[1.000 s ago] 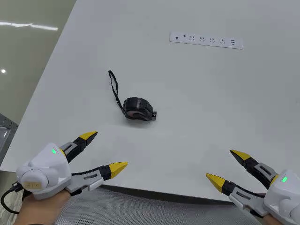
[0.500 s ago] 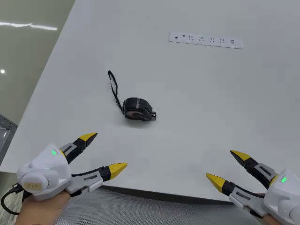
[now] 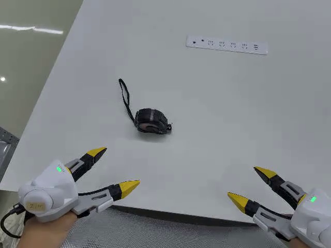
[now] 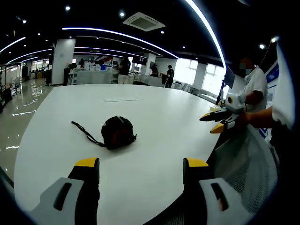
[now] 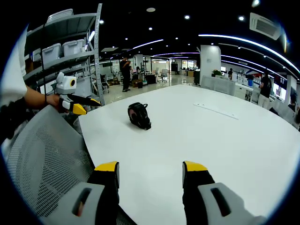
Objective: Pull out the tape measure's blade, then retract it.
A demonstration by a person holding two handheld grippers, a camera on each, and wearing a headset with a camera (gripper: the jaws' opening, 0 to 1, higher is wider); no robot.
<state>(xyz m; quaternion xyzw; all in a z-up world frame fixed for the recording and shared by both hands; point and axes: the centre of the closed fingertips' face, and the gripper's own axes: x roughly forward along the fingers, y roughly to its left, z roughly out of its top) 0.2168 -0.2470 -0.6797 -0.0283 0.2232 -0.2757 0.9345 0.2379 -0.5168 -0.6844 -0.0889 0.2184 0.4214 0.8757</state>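
A black tape measure (image 3: 152,121) lies on the white table (image 3: 222,103), its black wrist strap (image 3: 124,96) trailing away to the far left; its blade is in. It appears in the left gripper view (image 4: 118,132) and the right gripper view (image 5: 139,115) too. My left gripper (image 3: 115,168) hovers open at the table's near edge, below and left of the tape measure. My right gripper (image 3: 252,185) is open at the near edge on the right. Both hold nothing, and each shows from the other's camera: the right gripper (image 4: 213,123), the left gripper (image 5: 83,105).
A white power strip (image 3: 227,44) lies at the far side of the table. A grey mesh chair back (image 3: 155,230) sits just under the near edge. In the right gripper view, metal shelving (image 5: 75,51) stands behind the left hand, and people stand far off.
The left gripper has sunk slightly toward the near edge. The tape measure and right gripper are unchanged.
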